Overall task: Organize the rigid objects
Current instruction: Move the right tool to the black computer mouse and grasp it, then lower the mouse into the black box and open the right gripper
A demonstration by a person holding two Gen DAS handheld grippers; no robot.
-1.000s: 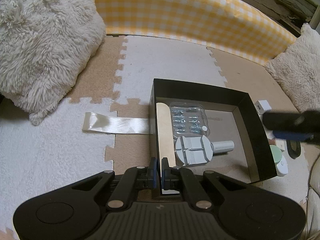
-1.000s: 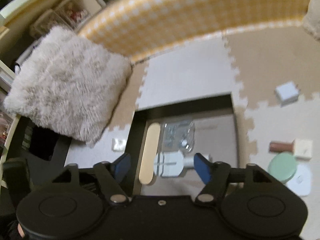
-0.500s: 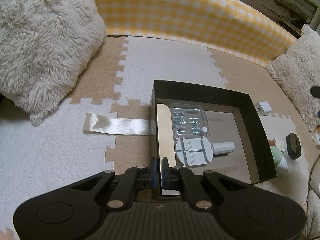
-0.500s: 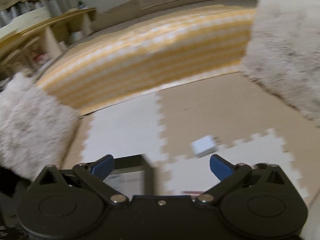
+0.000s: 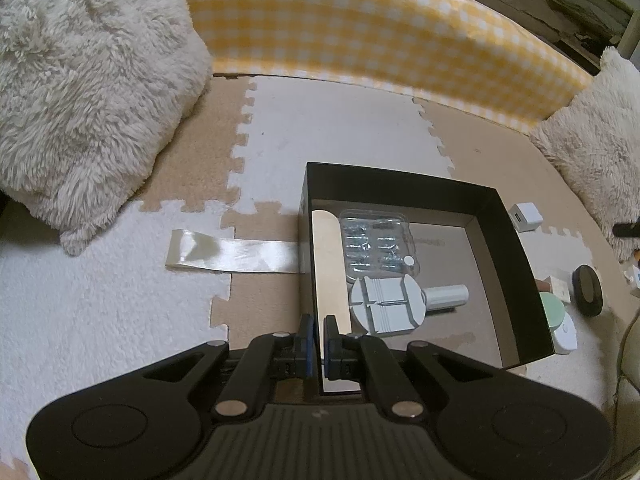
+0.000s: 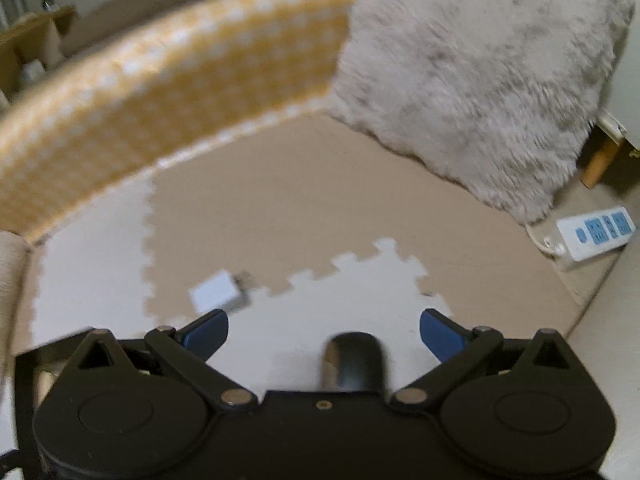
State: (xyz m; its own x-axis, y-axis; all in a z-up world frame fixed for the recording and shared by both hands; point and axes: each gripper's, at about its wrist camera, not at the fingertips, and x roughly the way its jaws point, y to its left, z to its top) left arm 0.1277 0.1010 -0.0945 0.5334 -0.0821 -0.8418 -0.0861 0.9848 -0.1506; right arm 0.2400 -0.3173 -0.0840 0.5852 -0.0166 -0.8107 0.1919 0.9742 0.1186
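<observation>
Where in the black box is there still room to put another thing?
The black box has bare floor on its right half, between the grey round tool and the right wall, and along its near edge. The left side is crowded: a tan strip, the clear screw case and the tool sit close together.

A fluffy cushion [image 6: 472, 80] is propped against the yellow checked bolster [image 6: 168, 92]; a power strip [image 6: 592, 236] is seen beside the cushion.

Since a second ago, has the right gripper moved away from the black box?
Yes. The right gripper, jaws just opened wide and empty, swung right off the box, past the white charger, and now hangs over the black oval case.
</observation>
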